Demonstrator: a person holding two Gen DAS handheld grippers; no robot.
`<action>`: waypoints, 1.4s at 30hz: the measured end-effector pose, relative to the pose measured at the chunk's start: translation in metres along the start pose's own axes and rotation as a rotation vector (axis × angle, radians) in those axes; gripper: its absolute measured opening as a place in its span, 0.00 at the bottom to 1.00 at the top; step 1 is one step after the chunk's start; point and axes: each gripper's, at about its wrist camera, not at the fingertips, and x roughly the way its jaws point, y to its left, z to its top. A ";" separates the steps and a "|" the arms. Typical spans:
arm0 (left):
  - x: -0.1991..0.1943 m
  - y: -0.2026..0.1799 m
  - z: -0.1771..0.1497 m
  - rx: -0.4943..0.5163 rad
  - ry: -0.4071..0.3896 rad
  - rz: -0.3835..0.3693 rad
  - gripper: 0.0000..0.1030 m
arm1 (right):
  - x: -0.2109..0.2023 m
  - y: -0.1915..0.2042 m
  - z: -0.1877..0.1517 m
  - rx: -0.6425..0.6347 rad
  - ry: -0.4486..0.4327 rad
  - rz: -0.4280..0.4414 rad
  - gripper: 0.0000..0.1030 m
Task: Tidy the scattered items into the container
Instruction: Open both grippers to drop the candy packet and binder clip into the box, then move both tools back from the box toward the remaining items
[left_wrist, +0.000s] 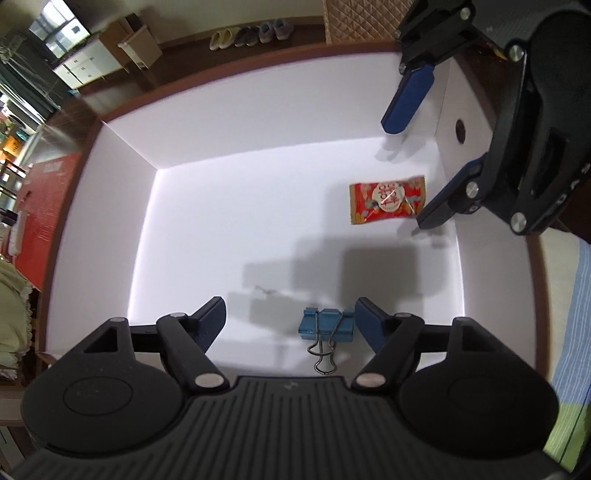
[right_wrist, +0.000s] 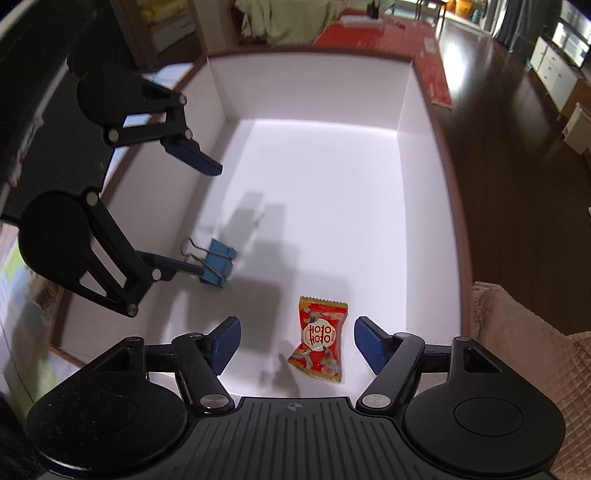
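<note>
Left gripper (left_wrist: 290, 325): jaws wide, empty, over blue metal binder clip (left_wrist: 325, 324) on floor of white cardboard box (left_wrist: 221, 122). Right gripper (right_wrist: 297, 343): jaws wide, empty, over red foil candy packet (right_wrist: 320, 339), same box floor.

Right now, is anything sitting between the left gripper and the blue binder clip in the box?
Nothing visible does. The left gripper is open above the white box, and the blue binder clip lies on the floor close to its right finger. The red candy packet lies apart, under the open right gripper.
</note>
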 end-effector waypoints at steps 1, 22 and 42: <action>-0.005 -0.002 0.000 -0.002 -0.005 0.007 0.73 | -0.005 0.001 -0.001 0.006 -0.012 -0.002 0.69; -0.120 -0.060 -0.024 -0.019 -0.110 0.159 0.75 | -0.090 0.051 -0.047 0.110 -0.213 -0.070 0.69; -0.186 -0.106 -0.106 -0.049 -0.185 0.179 0.82 | -0.130 0.131 -0.087 0.182 -0.281 -0.112 0.69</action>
